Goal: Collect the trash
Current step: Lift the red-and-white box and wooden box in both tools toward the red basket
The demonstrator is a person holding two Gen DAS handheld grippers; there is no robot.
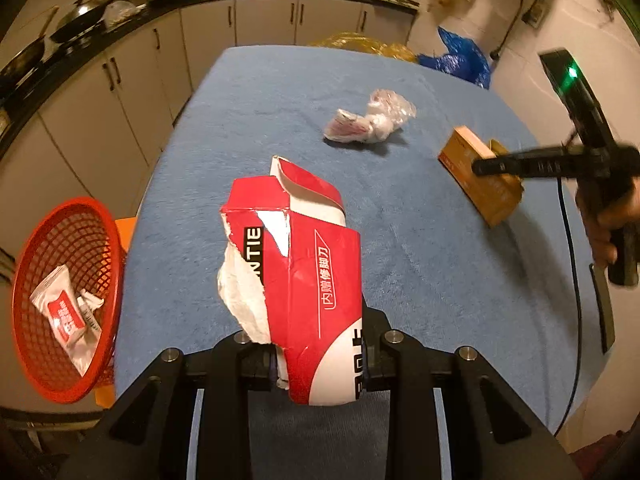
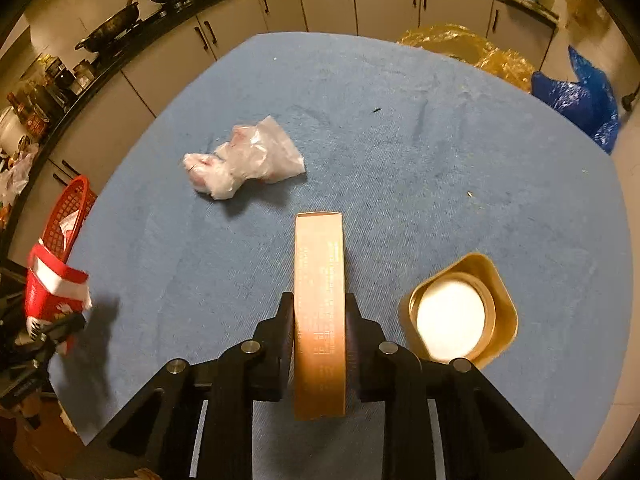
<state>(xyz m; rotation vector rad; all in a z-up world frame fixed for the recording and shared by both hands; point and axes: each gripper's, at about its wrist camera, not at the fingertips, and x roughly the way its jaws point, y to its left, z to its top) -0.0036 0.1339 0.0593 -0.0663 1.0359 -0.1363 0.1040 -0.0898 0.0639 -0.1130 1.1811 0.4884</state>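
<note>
Torn red-and-white carton [image 1: 304, 280] is clamped in my left claw [image 1: 320, 364], jaws narrowed onto its lower end, held up over the blue table [image 1: 420, 280] near the left edge. Red mesh basket [image 1: 60, 300] sits just off that edge, beside the carton, already holding a white sachet [image 1: 64, 312] and what looks like another scrap, so some trash is in. My right claw [image 2: 320, 336] is pinched on a long tan box [image 2: 319, 312], pads pressing both narrow sides, box pointing away from me and, as far as I can tell, resting on or just above the cloth. I'd judge the task roughly midway: two pieces gripped but not dropped, basket partly filled. Left on the table: crumpled clear plastic wrapper [image 2: 244, 160] with something pink inside, mid-table, well apart from both claws; gold dish [image 2: 460, 312] with a white inside, just right of the tan box, may be trash too, can't say. Yellow plastic bag [image 2: 468, 48] and blue plastic bag [image 2: 576, 96] lie beyond the far edge. Nothing blocks the carton's way to the basket; the tan box has the whole table to cross.
</note>
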